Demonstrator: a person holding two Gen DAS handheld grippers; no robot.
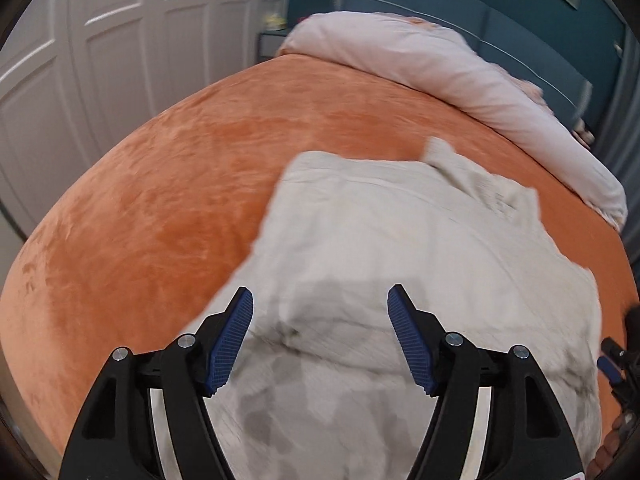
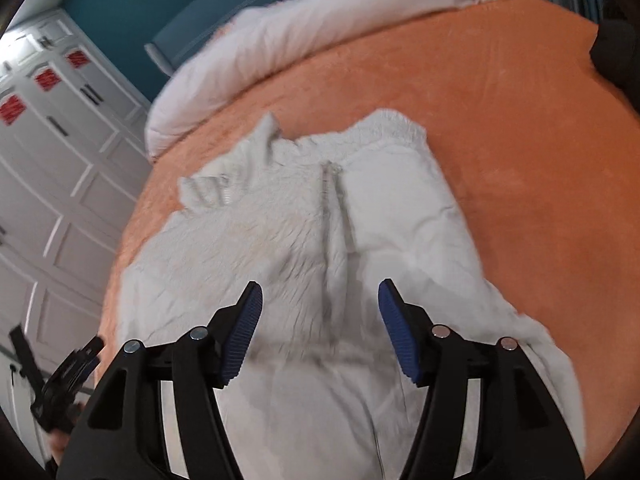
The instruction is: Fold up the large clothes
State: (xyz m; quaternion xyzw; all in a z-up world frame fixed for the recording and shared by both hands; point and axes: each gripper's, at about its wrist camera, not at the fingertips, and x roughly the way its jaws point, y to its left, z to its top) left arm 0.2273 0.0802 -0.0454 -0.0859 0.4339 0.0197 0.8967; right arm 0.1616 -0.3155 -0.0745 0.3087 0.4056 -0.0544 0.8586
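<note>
Both jaws apart, empty | left gripper [image 1: 320,300] over white jacket [image 1: 380,232] | right gripper [image 2: 320,296] likewise

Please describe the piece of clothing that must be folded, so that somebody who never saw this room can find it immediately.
Find the bed with the orange cover; a rolled pale pink duvet lies along its far side. Nearer, spread flat on the orange, is the fluffy white jacket. Its metal zipper down the middle and its off-white colour set it apart from the smooth pink duvet.
</note>
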